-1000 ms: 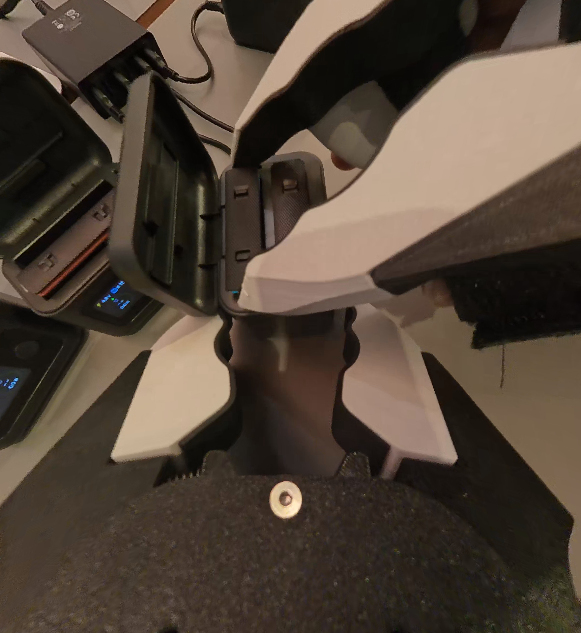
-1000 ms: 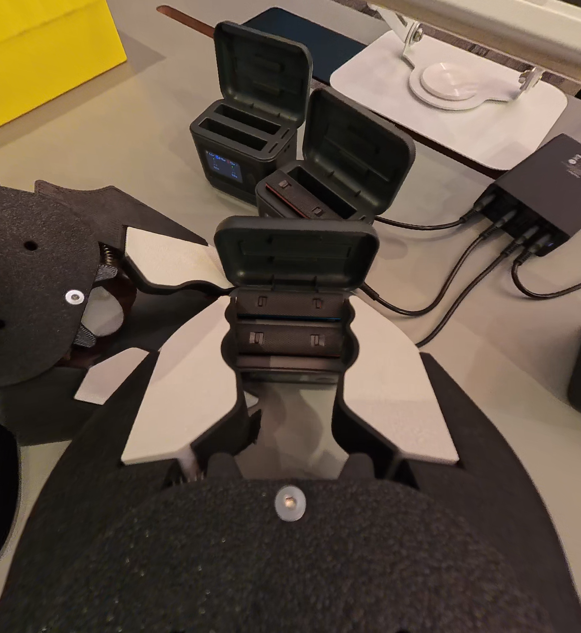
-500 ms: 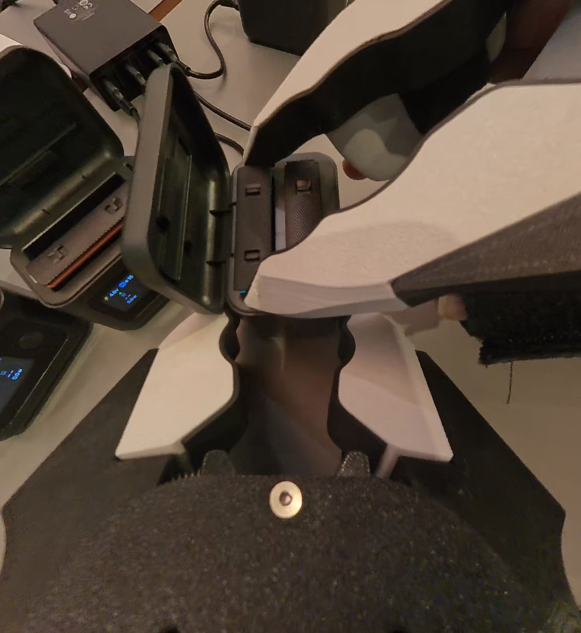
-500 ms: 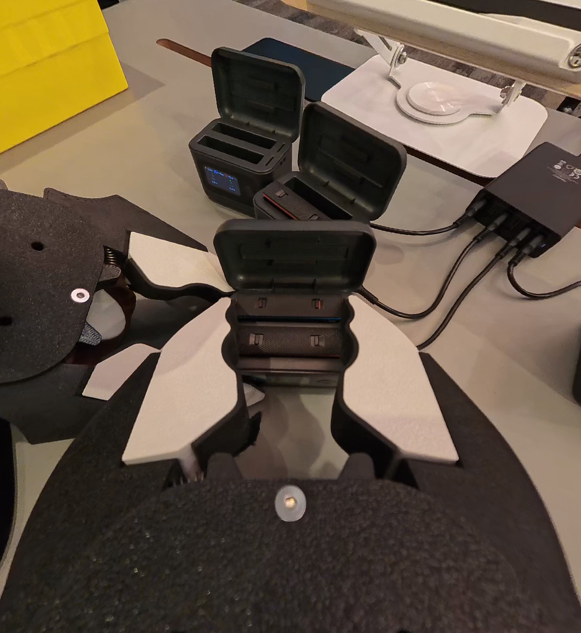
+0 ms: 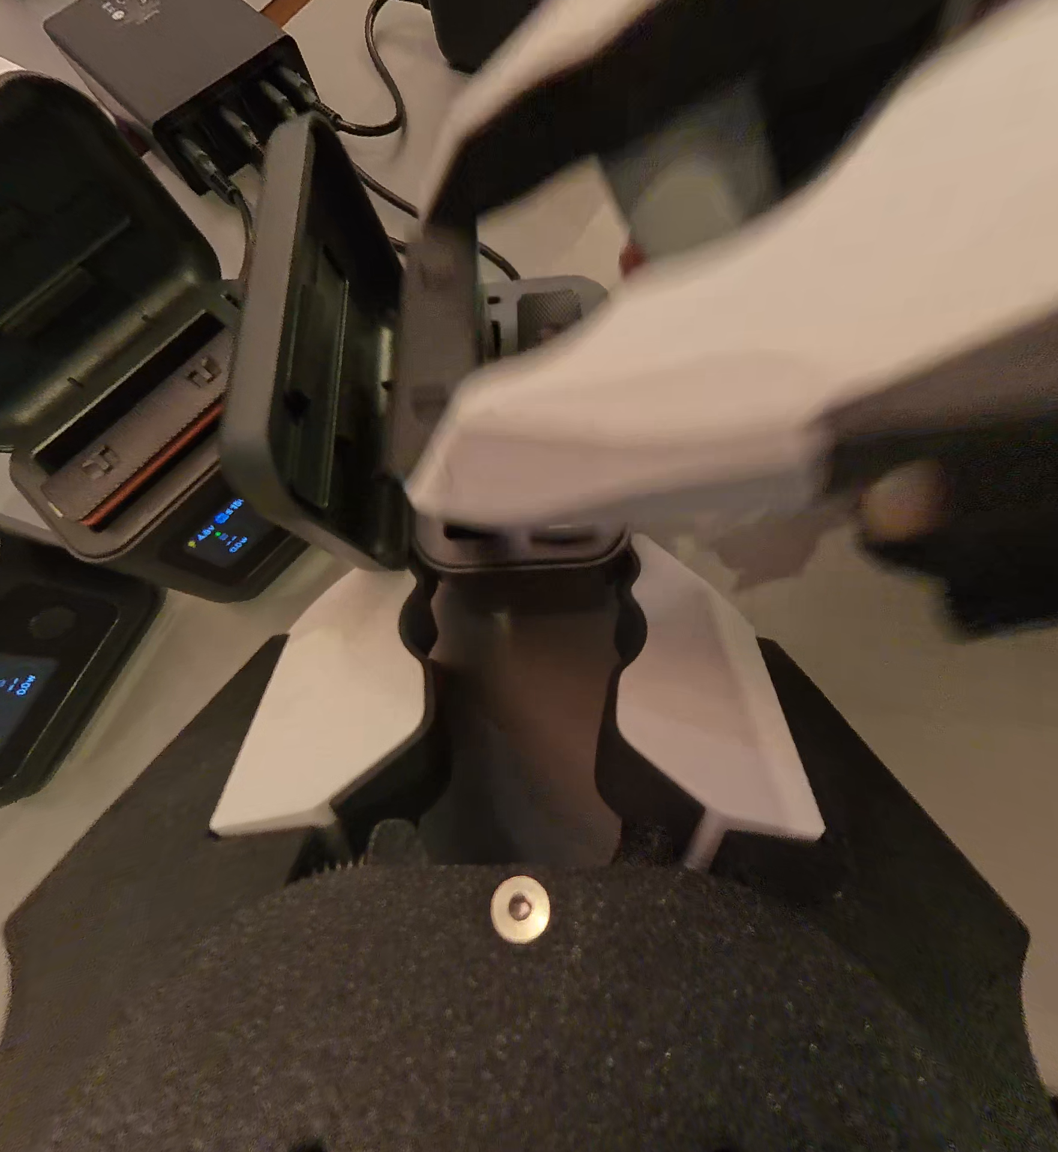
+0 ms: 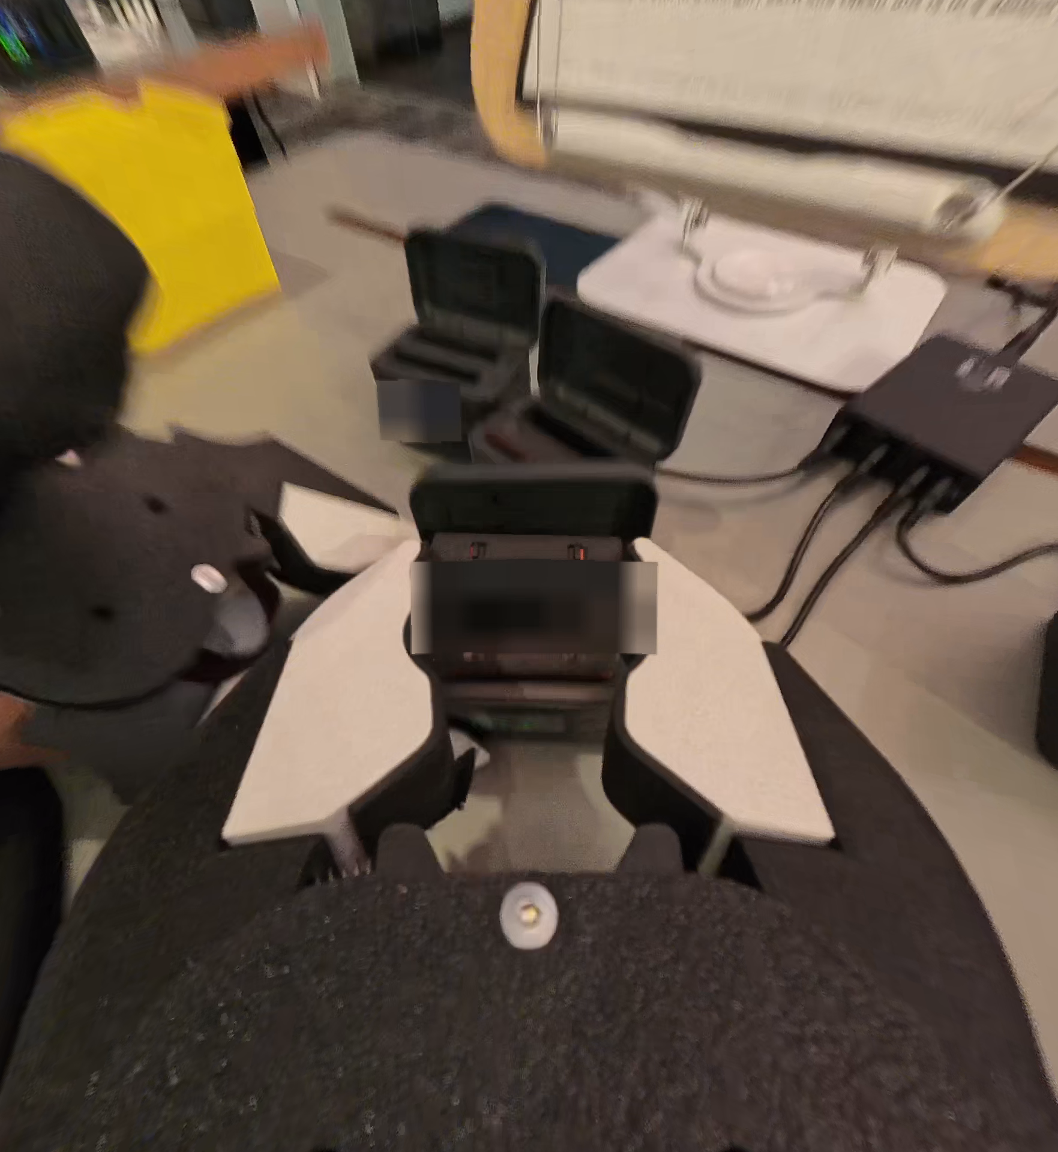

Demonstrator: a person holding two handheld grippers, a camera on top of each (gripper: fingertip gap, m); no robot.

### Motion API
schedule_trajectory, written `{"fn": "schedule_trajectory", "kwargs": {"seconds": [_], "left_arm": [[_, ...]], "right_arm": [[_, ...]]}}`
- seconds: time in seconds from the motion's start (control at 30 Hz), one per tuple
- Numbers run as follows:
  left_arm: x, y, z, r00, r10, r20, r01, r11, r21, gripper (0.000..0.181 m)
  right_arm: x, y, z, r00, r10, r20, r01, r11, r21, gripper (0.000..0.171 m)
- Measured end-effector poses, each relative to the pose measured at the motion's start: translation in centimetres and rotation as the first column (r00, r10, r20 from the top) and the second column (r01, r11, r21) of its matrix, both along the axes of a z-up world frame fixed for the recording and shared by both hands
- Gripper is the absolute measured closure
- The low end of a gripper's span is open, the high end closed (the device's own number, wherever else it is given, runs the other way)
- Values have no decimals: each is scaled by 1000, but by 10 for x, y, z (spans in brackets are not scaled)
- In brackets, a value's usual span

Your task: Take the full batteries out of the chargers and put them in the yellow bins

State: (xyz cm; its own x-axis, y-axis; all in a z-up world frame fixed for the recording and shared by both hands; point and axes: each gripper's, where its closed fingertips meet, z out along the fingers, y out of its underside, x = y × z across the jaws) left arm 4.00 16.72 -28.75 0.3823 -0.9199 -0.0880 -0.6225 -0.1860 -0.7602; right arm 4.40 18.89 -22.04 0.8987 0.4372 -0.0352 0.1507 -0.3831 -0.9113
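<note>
on the pale bench we see the yellow bin far left, well apart from three open chargers. our left tongs clamp the nearest charger. our right tongs pinch a dark battery, part-raised from its slot.
</note>
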Motion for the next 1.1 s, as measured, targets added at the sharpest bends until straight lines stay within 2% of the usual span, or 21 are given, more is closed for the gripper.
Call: {"fn": "schedule_trajectory", "kwargs": {"seconds": [0.03, 0.1, 0.27, 0.53, 0.8, 1.1], "left_arm": [[0, 0, 0, 1000, -3, -1, 3, 1000, 3, 125], [0, 0, 0, 1000, -1, 0, 1, 1000, 1, 125], [0, 0, 0, 1000, -6, 7, 6, 1000, 3, 125], [0, 1, 1, 1000, -4, 23, 4, 1000, 10, 125], [-2, 0, 1, 1000, -7, 28, 7, 1000, -7, 122], [-7, -2, 9, 999, -19, 39, 19, 1000, 0, 119]], "right_arm": [[2, 0, 19, 999, -3, -44, 4, 999, 44, 114], [5, 0, 42, 999, 2, -38, 1, 996, 86, 113], [10, -5, 59, 997, 11, -80, -3, 994, 105, 113], [18, -27, 50, 999, 18, -44, -15, 998, 67, 113], [35, -74, 14, 1000, 7, -15, -8, 999, -31, 113], [46, -117, -11, 1000, -25, -1, 25, 994, -107, 112]]}}
